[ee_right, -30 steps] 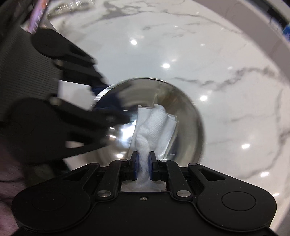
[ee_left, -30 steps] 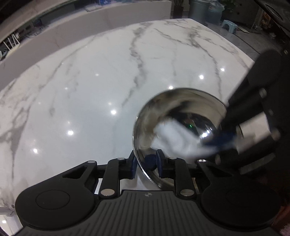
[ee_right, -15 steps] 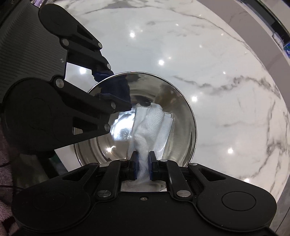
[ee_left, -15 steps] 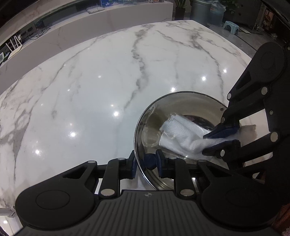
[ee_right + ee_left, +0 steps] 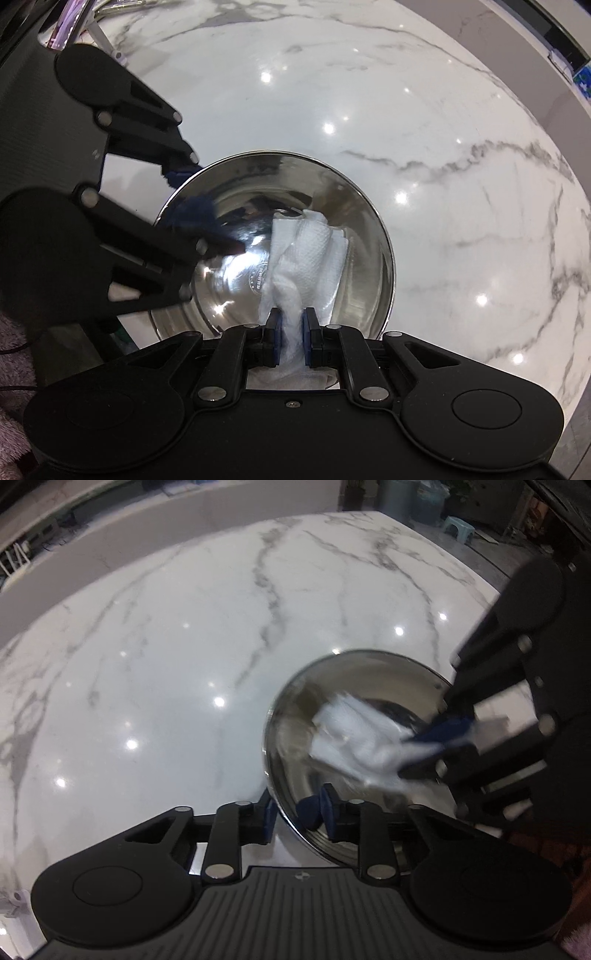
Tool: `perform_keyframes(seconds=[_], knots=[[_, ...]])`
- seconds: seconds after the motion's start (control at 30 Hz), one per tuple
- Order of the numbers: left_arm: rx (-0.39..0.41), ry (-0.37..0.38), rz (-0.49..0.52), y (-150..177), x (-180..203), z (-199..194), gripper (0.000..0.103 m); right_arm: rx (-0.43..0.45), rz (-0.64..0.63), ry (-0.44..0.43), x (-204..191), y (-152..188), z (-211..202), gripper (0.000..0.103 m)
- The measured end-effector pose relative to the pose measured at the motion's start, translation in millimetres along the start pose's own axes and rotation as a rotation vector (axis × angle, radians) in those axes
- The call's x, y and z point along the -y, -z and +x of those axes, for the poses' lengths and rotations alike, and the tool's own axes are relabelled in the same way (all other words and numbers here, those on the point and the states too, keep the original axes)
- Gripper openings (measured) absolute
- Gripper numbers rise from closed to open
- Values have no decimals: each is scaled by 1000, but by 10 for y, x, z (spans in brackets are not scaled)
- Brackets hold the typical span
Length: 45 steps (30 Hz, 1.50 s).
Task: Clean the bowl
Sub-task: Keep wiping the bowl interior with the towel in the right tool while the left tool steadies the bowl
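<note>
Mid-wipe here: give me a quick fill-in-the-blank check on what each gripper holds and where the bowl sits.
1. The right gripper is shut on a white ____.
2. The left gripper clamps the ____ of the steel bowl.
3. The paper towel lies ____ the bowl.
4. The bowl is over a white ____ countertop.

Missing words: paper towel; rim; inside; marble

Ahead of the left gripper [image 5: 297, 808] and out to its left, the marble countertop [image 5: 166, 672] lies bare. Its own jaws straddle the bowl [image 5: 291, 716] rim, so that wall blocks it. To its right, the right gripper [image 5: 291, 332] fills the bowl's mouth with the paper towel [image 5: 306, 254]. Beyond the right gripper's fingers and to its right: bare marble.
</note>
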<state>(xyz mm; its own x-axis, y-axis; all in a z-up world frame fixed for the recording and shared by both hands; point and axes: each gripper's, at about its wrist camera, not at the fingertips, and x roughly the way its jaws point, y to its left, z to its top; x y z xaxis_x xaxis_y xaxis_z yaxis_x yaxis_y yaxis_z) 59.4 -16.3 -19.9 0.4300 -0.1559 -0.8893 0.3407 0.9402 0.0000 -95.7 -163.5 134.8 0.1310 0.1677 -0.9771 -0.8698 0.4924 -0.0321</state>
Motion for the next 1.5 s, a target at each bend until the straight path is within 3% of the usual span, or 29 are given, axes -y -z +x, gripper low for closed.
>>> perform_keyframes(seconds=[0.13,0.23,0.33,0.5,0.6,1.07,1.27,1.37,1.5], knots=[[17,-32,-1,-21,13,7,18,37,61,-142,-22,64,-98,9],[20,-33,0,-24,12,8,18,34,59,-181,-82,103,-125,10],[22,-30,0,-22,4,9,18,18,41,-164,-127,143,-143,10],[20,-26,2,-25,-6,7,18,-7,-67,8,-264,221,-203,9],[17,-26,-1,-27,-6,6,18,-4,-87,51,-327,283,-250,9],[-29,28,-8,40,12,11,27,0,-50,28,-411,596,-503,9],[1,0,-10,18,-22,-6,18,-4,-21,19,-444,721,-605,10],[13,-23,-11,-3,-8,-6,17,4,11,-41,-457,798,-685,10],[20,-30,-20,-20,-15,3,17,37,76,-188,-465,912,-816,10]])
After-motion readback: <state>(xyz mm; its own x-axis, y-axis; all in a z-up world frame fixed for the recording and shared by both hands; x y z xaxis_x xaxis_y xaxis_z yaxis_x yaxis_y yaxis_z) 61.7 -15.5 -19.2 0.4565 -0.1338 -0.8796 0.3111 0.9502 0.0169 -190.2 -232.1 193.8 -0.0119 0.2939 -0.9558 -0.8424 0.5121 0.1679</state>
